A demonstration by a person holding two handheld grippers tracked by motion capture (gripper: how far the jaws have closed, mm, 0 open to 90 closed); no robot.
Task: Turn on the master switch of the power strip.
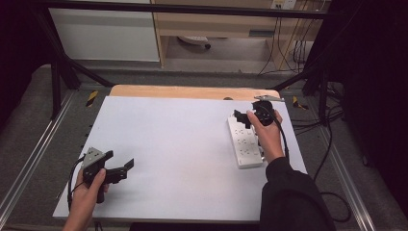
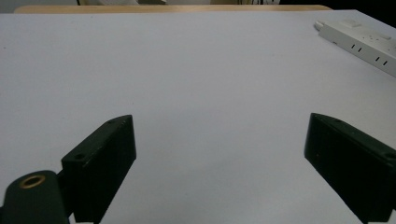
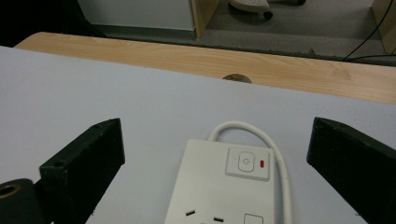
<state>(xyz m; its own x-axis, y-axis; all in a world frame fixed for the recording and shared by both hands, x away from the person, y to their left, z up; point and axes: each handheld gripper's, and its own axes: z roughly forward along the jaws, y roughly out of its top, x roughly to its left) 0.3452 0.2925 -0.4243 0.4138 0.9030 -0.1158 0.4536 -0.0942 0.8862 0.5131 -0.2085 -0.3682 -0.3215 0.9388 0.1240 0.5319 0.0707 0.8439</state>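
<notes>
White matte sheeting covers the table point(image 1: 183, 159), with a strip of pale wood showing along its far edge. Nearest, at the left, the left gripper point(image 1: 120, 167) hovers over bare sheet, its 2 black jaws spread wide with nothing between them. Farther off on the right lies the power strip point(image 1: 244, 142), a flat white plastic block set lengthwise near to far, close to the table's right edge. The right gripper point(image 1: 242, 117) sits above its far end, jaws parted wide and clear of the casing; in the right gripper view they stand either side of the switch point(image 3: 247, 163), a square rocker with a small red mark. A white cable point(image 3: 275, 154) loops out of that far end and runs back along the strip's right side. The strip looks rigid, fairly light and smooth, so probably slippery; pinching it across its narrow width should hold best. The cable is springy and may tug it askew.
</notes>
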